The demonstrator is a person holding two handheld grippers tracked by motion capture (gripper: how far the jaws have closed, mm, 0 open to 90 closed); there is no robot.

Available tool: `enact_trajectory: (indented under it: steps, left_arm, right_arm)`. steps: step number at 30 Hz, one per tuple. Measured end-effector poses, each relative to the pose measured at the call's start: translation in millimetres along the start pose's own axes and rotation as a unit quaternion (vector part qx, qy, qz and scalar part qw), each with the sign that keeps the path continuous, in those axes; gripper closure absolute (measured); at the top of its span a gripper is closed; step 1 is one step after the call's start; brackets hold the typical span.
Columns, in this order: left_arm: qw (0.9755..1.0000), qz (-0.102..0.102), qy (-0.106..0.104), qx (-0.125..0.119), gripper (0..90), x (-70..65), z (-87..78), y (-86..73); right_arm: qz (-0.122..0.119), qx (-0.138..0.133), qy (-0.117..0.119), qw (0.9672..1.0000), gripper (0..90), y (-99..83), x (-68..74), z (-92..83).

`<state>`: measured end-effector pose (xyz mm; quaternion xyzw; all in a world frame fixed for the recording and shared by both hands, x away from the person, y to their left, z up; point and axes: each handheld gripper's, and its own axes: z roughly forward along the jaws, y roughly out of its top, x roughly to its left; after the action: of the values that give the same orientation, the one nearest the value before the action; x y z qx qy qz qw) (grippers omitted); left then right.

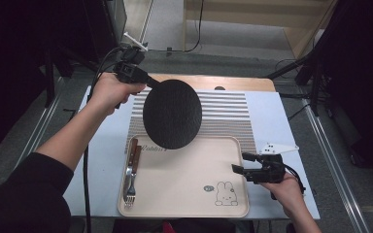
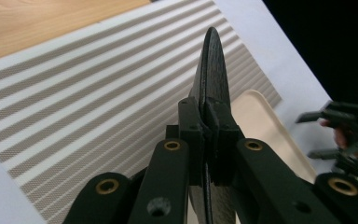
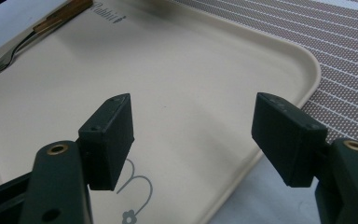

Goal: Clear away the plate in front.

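While tilted, black disc [image 1: 172,114] sits pinched between fingers [image 2: 191,135].

Clamped between the left gripper's [image 1: 151,83] black jaws is a round black disc with a rough, pebbly texture [image 1: 172,114], same dark shade edge-on in the left gripper view. Under and beyond those jaws lies a white placemat with thin grey-brown stripes made of tiny dots [image 1: 228,109], on a pale blue-white table cover [image 1: 104,141], with a bare strip of orange-tan wooden tabletop [image 1: 233,83] past it. Ahead of the right gripper's [image 1: 238,162] black jaws, brass rivets on both, sits a cream plastic tray with a small rabbit drawing and grey lettering [image 1: 184,184]; far left of them, a silver fork with a brown wooden handle [image 1: 131,177].
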<state>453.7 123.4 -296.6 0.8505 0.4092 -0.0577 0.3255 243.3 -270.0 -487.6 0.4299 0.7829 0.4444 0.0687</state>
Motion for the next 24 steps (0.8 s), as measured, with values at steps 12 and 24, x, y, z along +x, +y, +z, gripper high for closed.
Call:
enact_trajectory:
  steps: [12,24]
  left_arm:
    - [0.9965,0.045,-0.061,0.037,85.5,-33.8,33.6,-30.8]
    - [0.9912,0.036,-0.118,0.048,85.0,-34.0,77.6,-74.5]
  right_arm:
    - [-0.002,0.003,0.0,1.0,28.6,-0.1,-0.8,0.6]
    - [-0.002,0.002,-0.001,1.0,28.6,-0.8,-0.5,0.2]
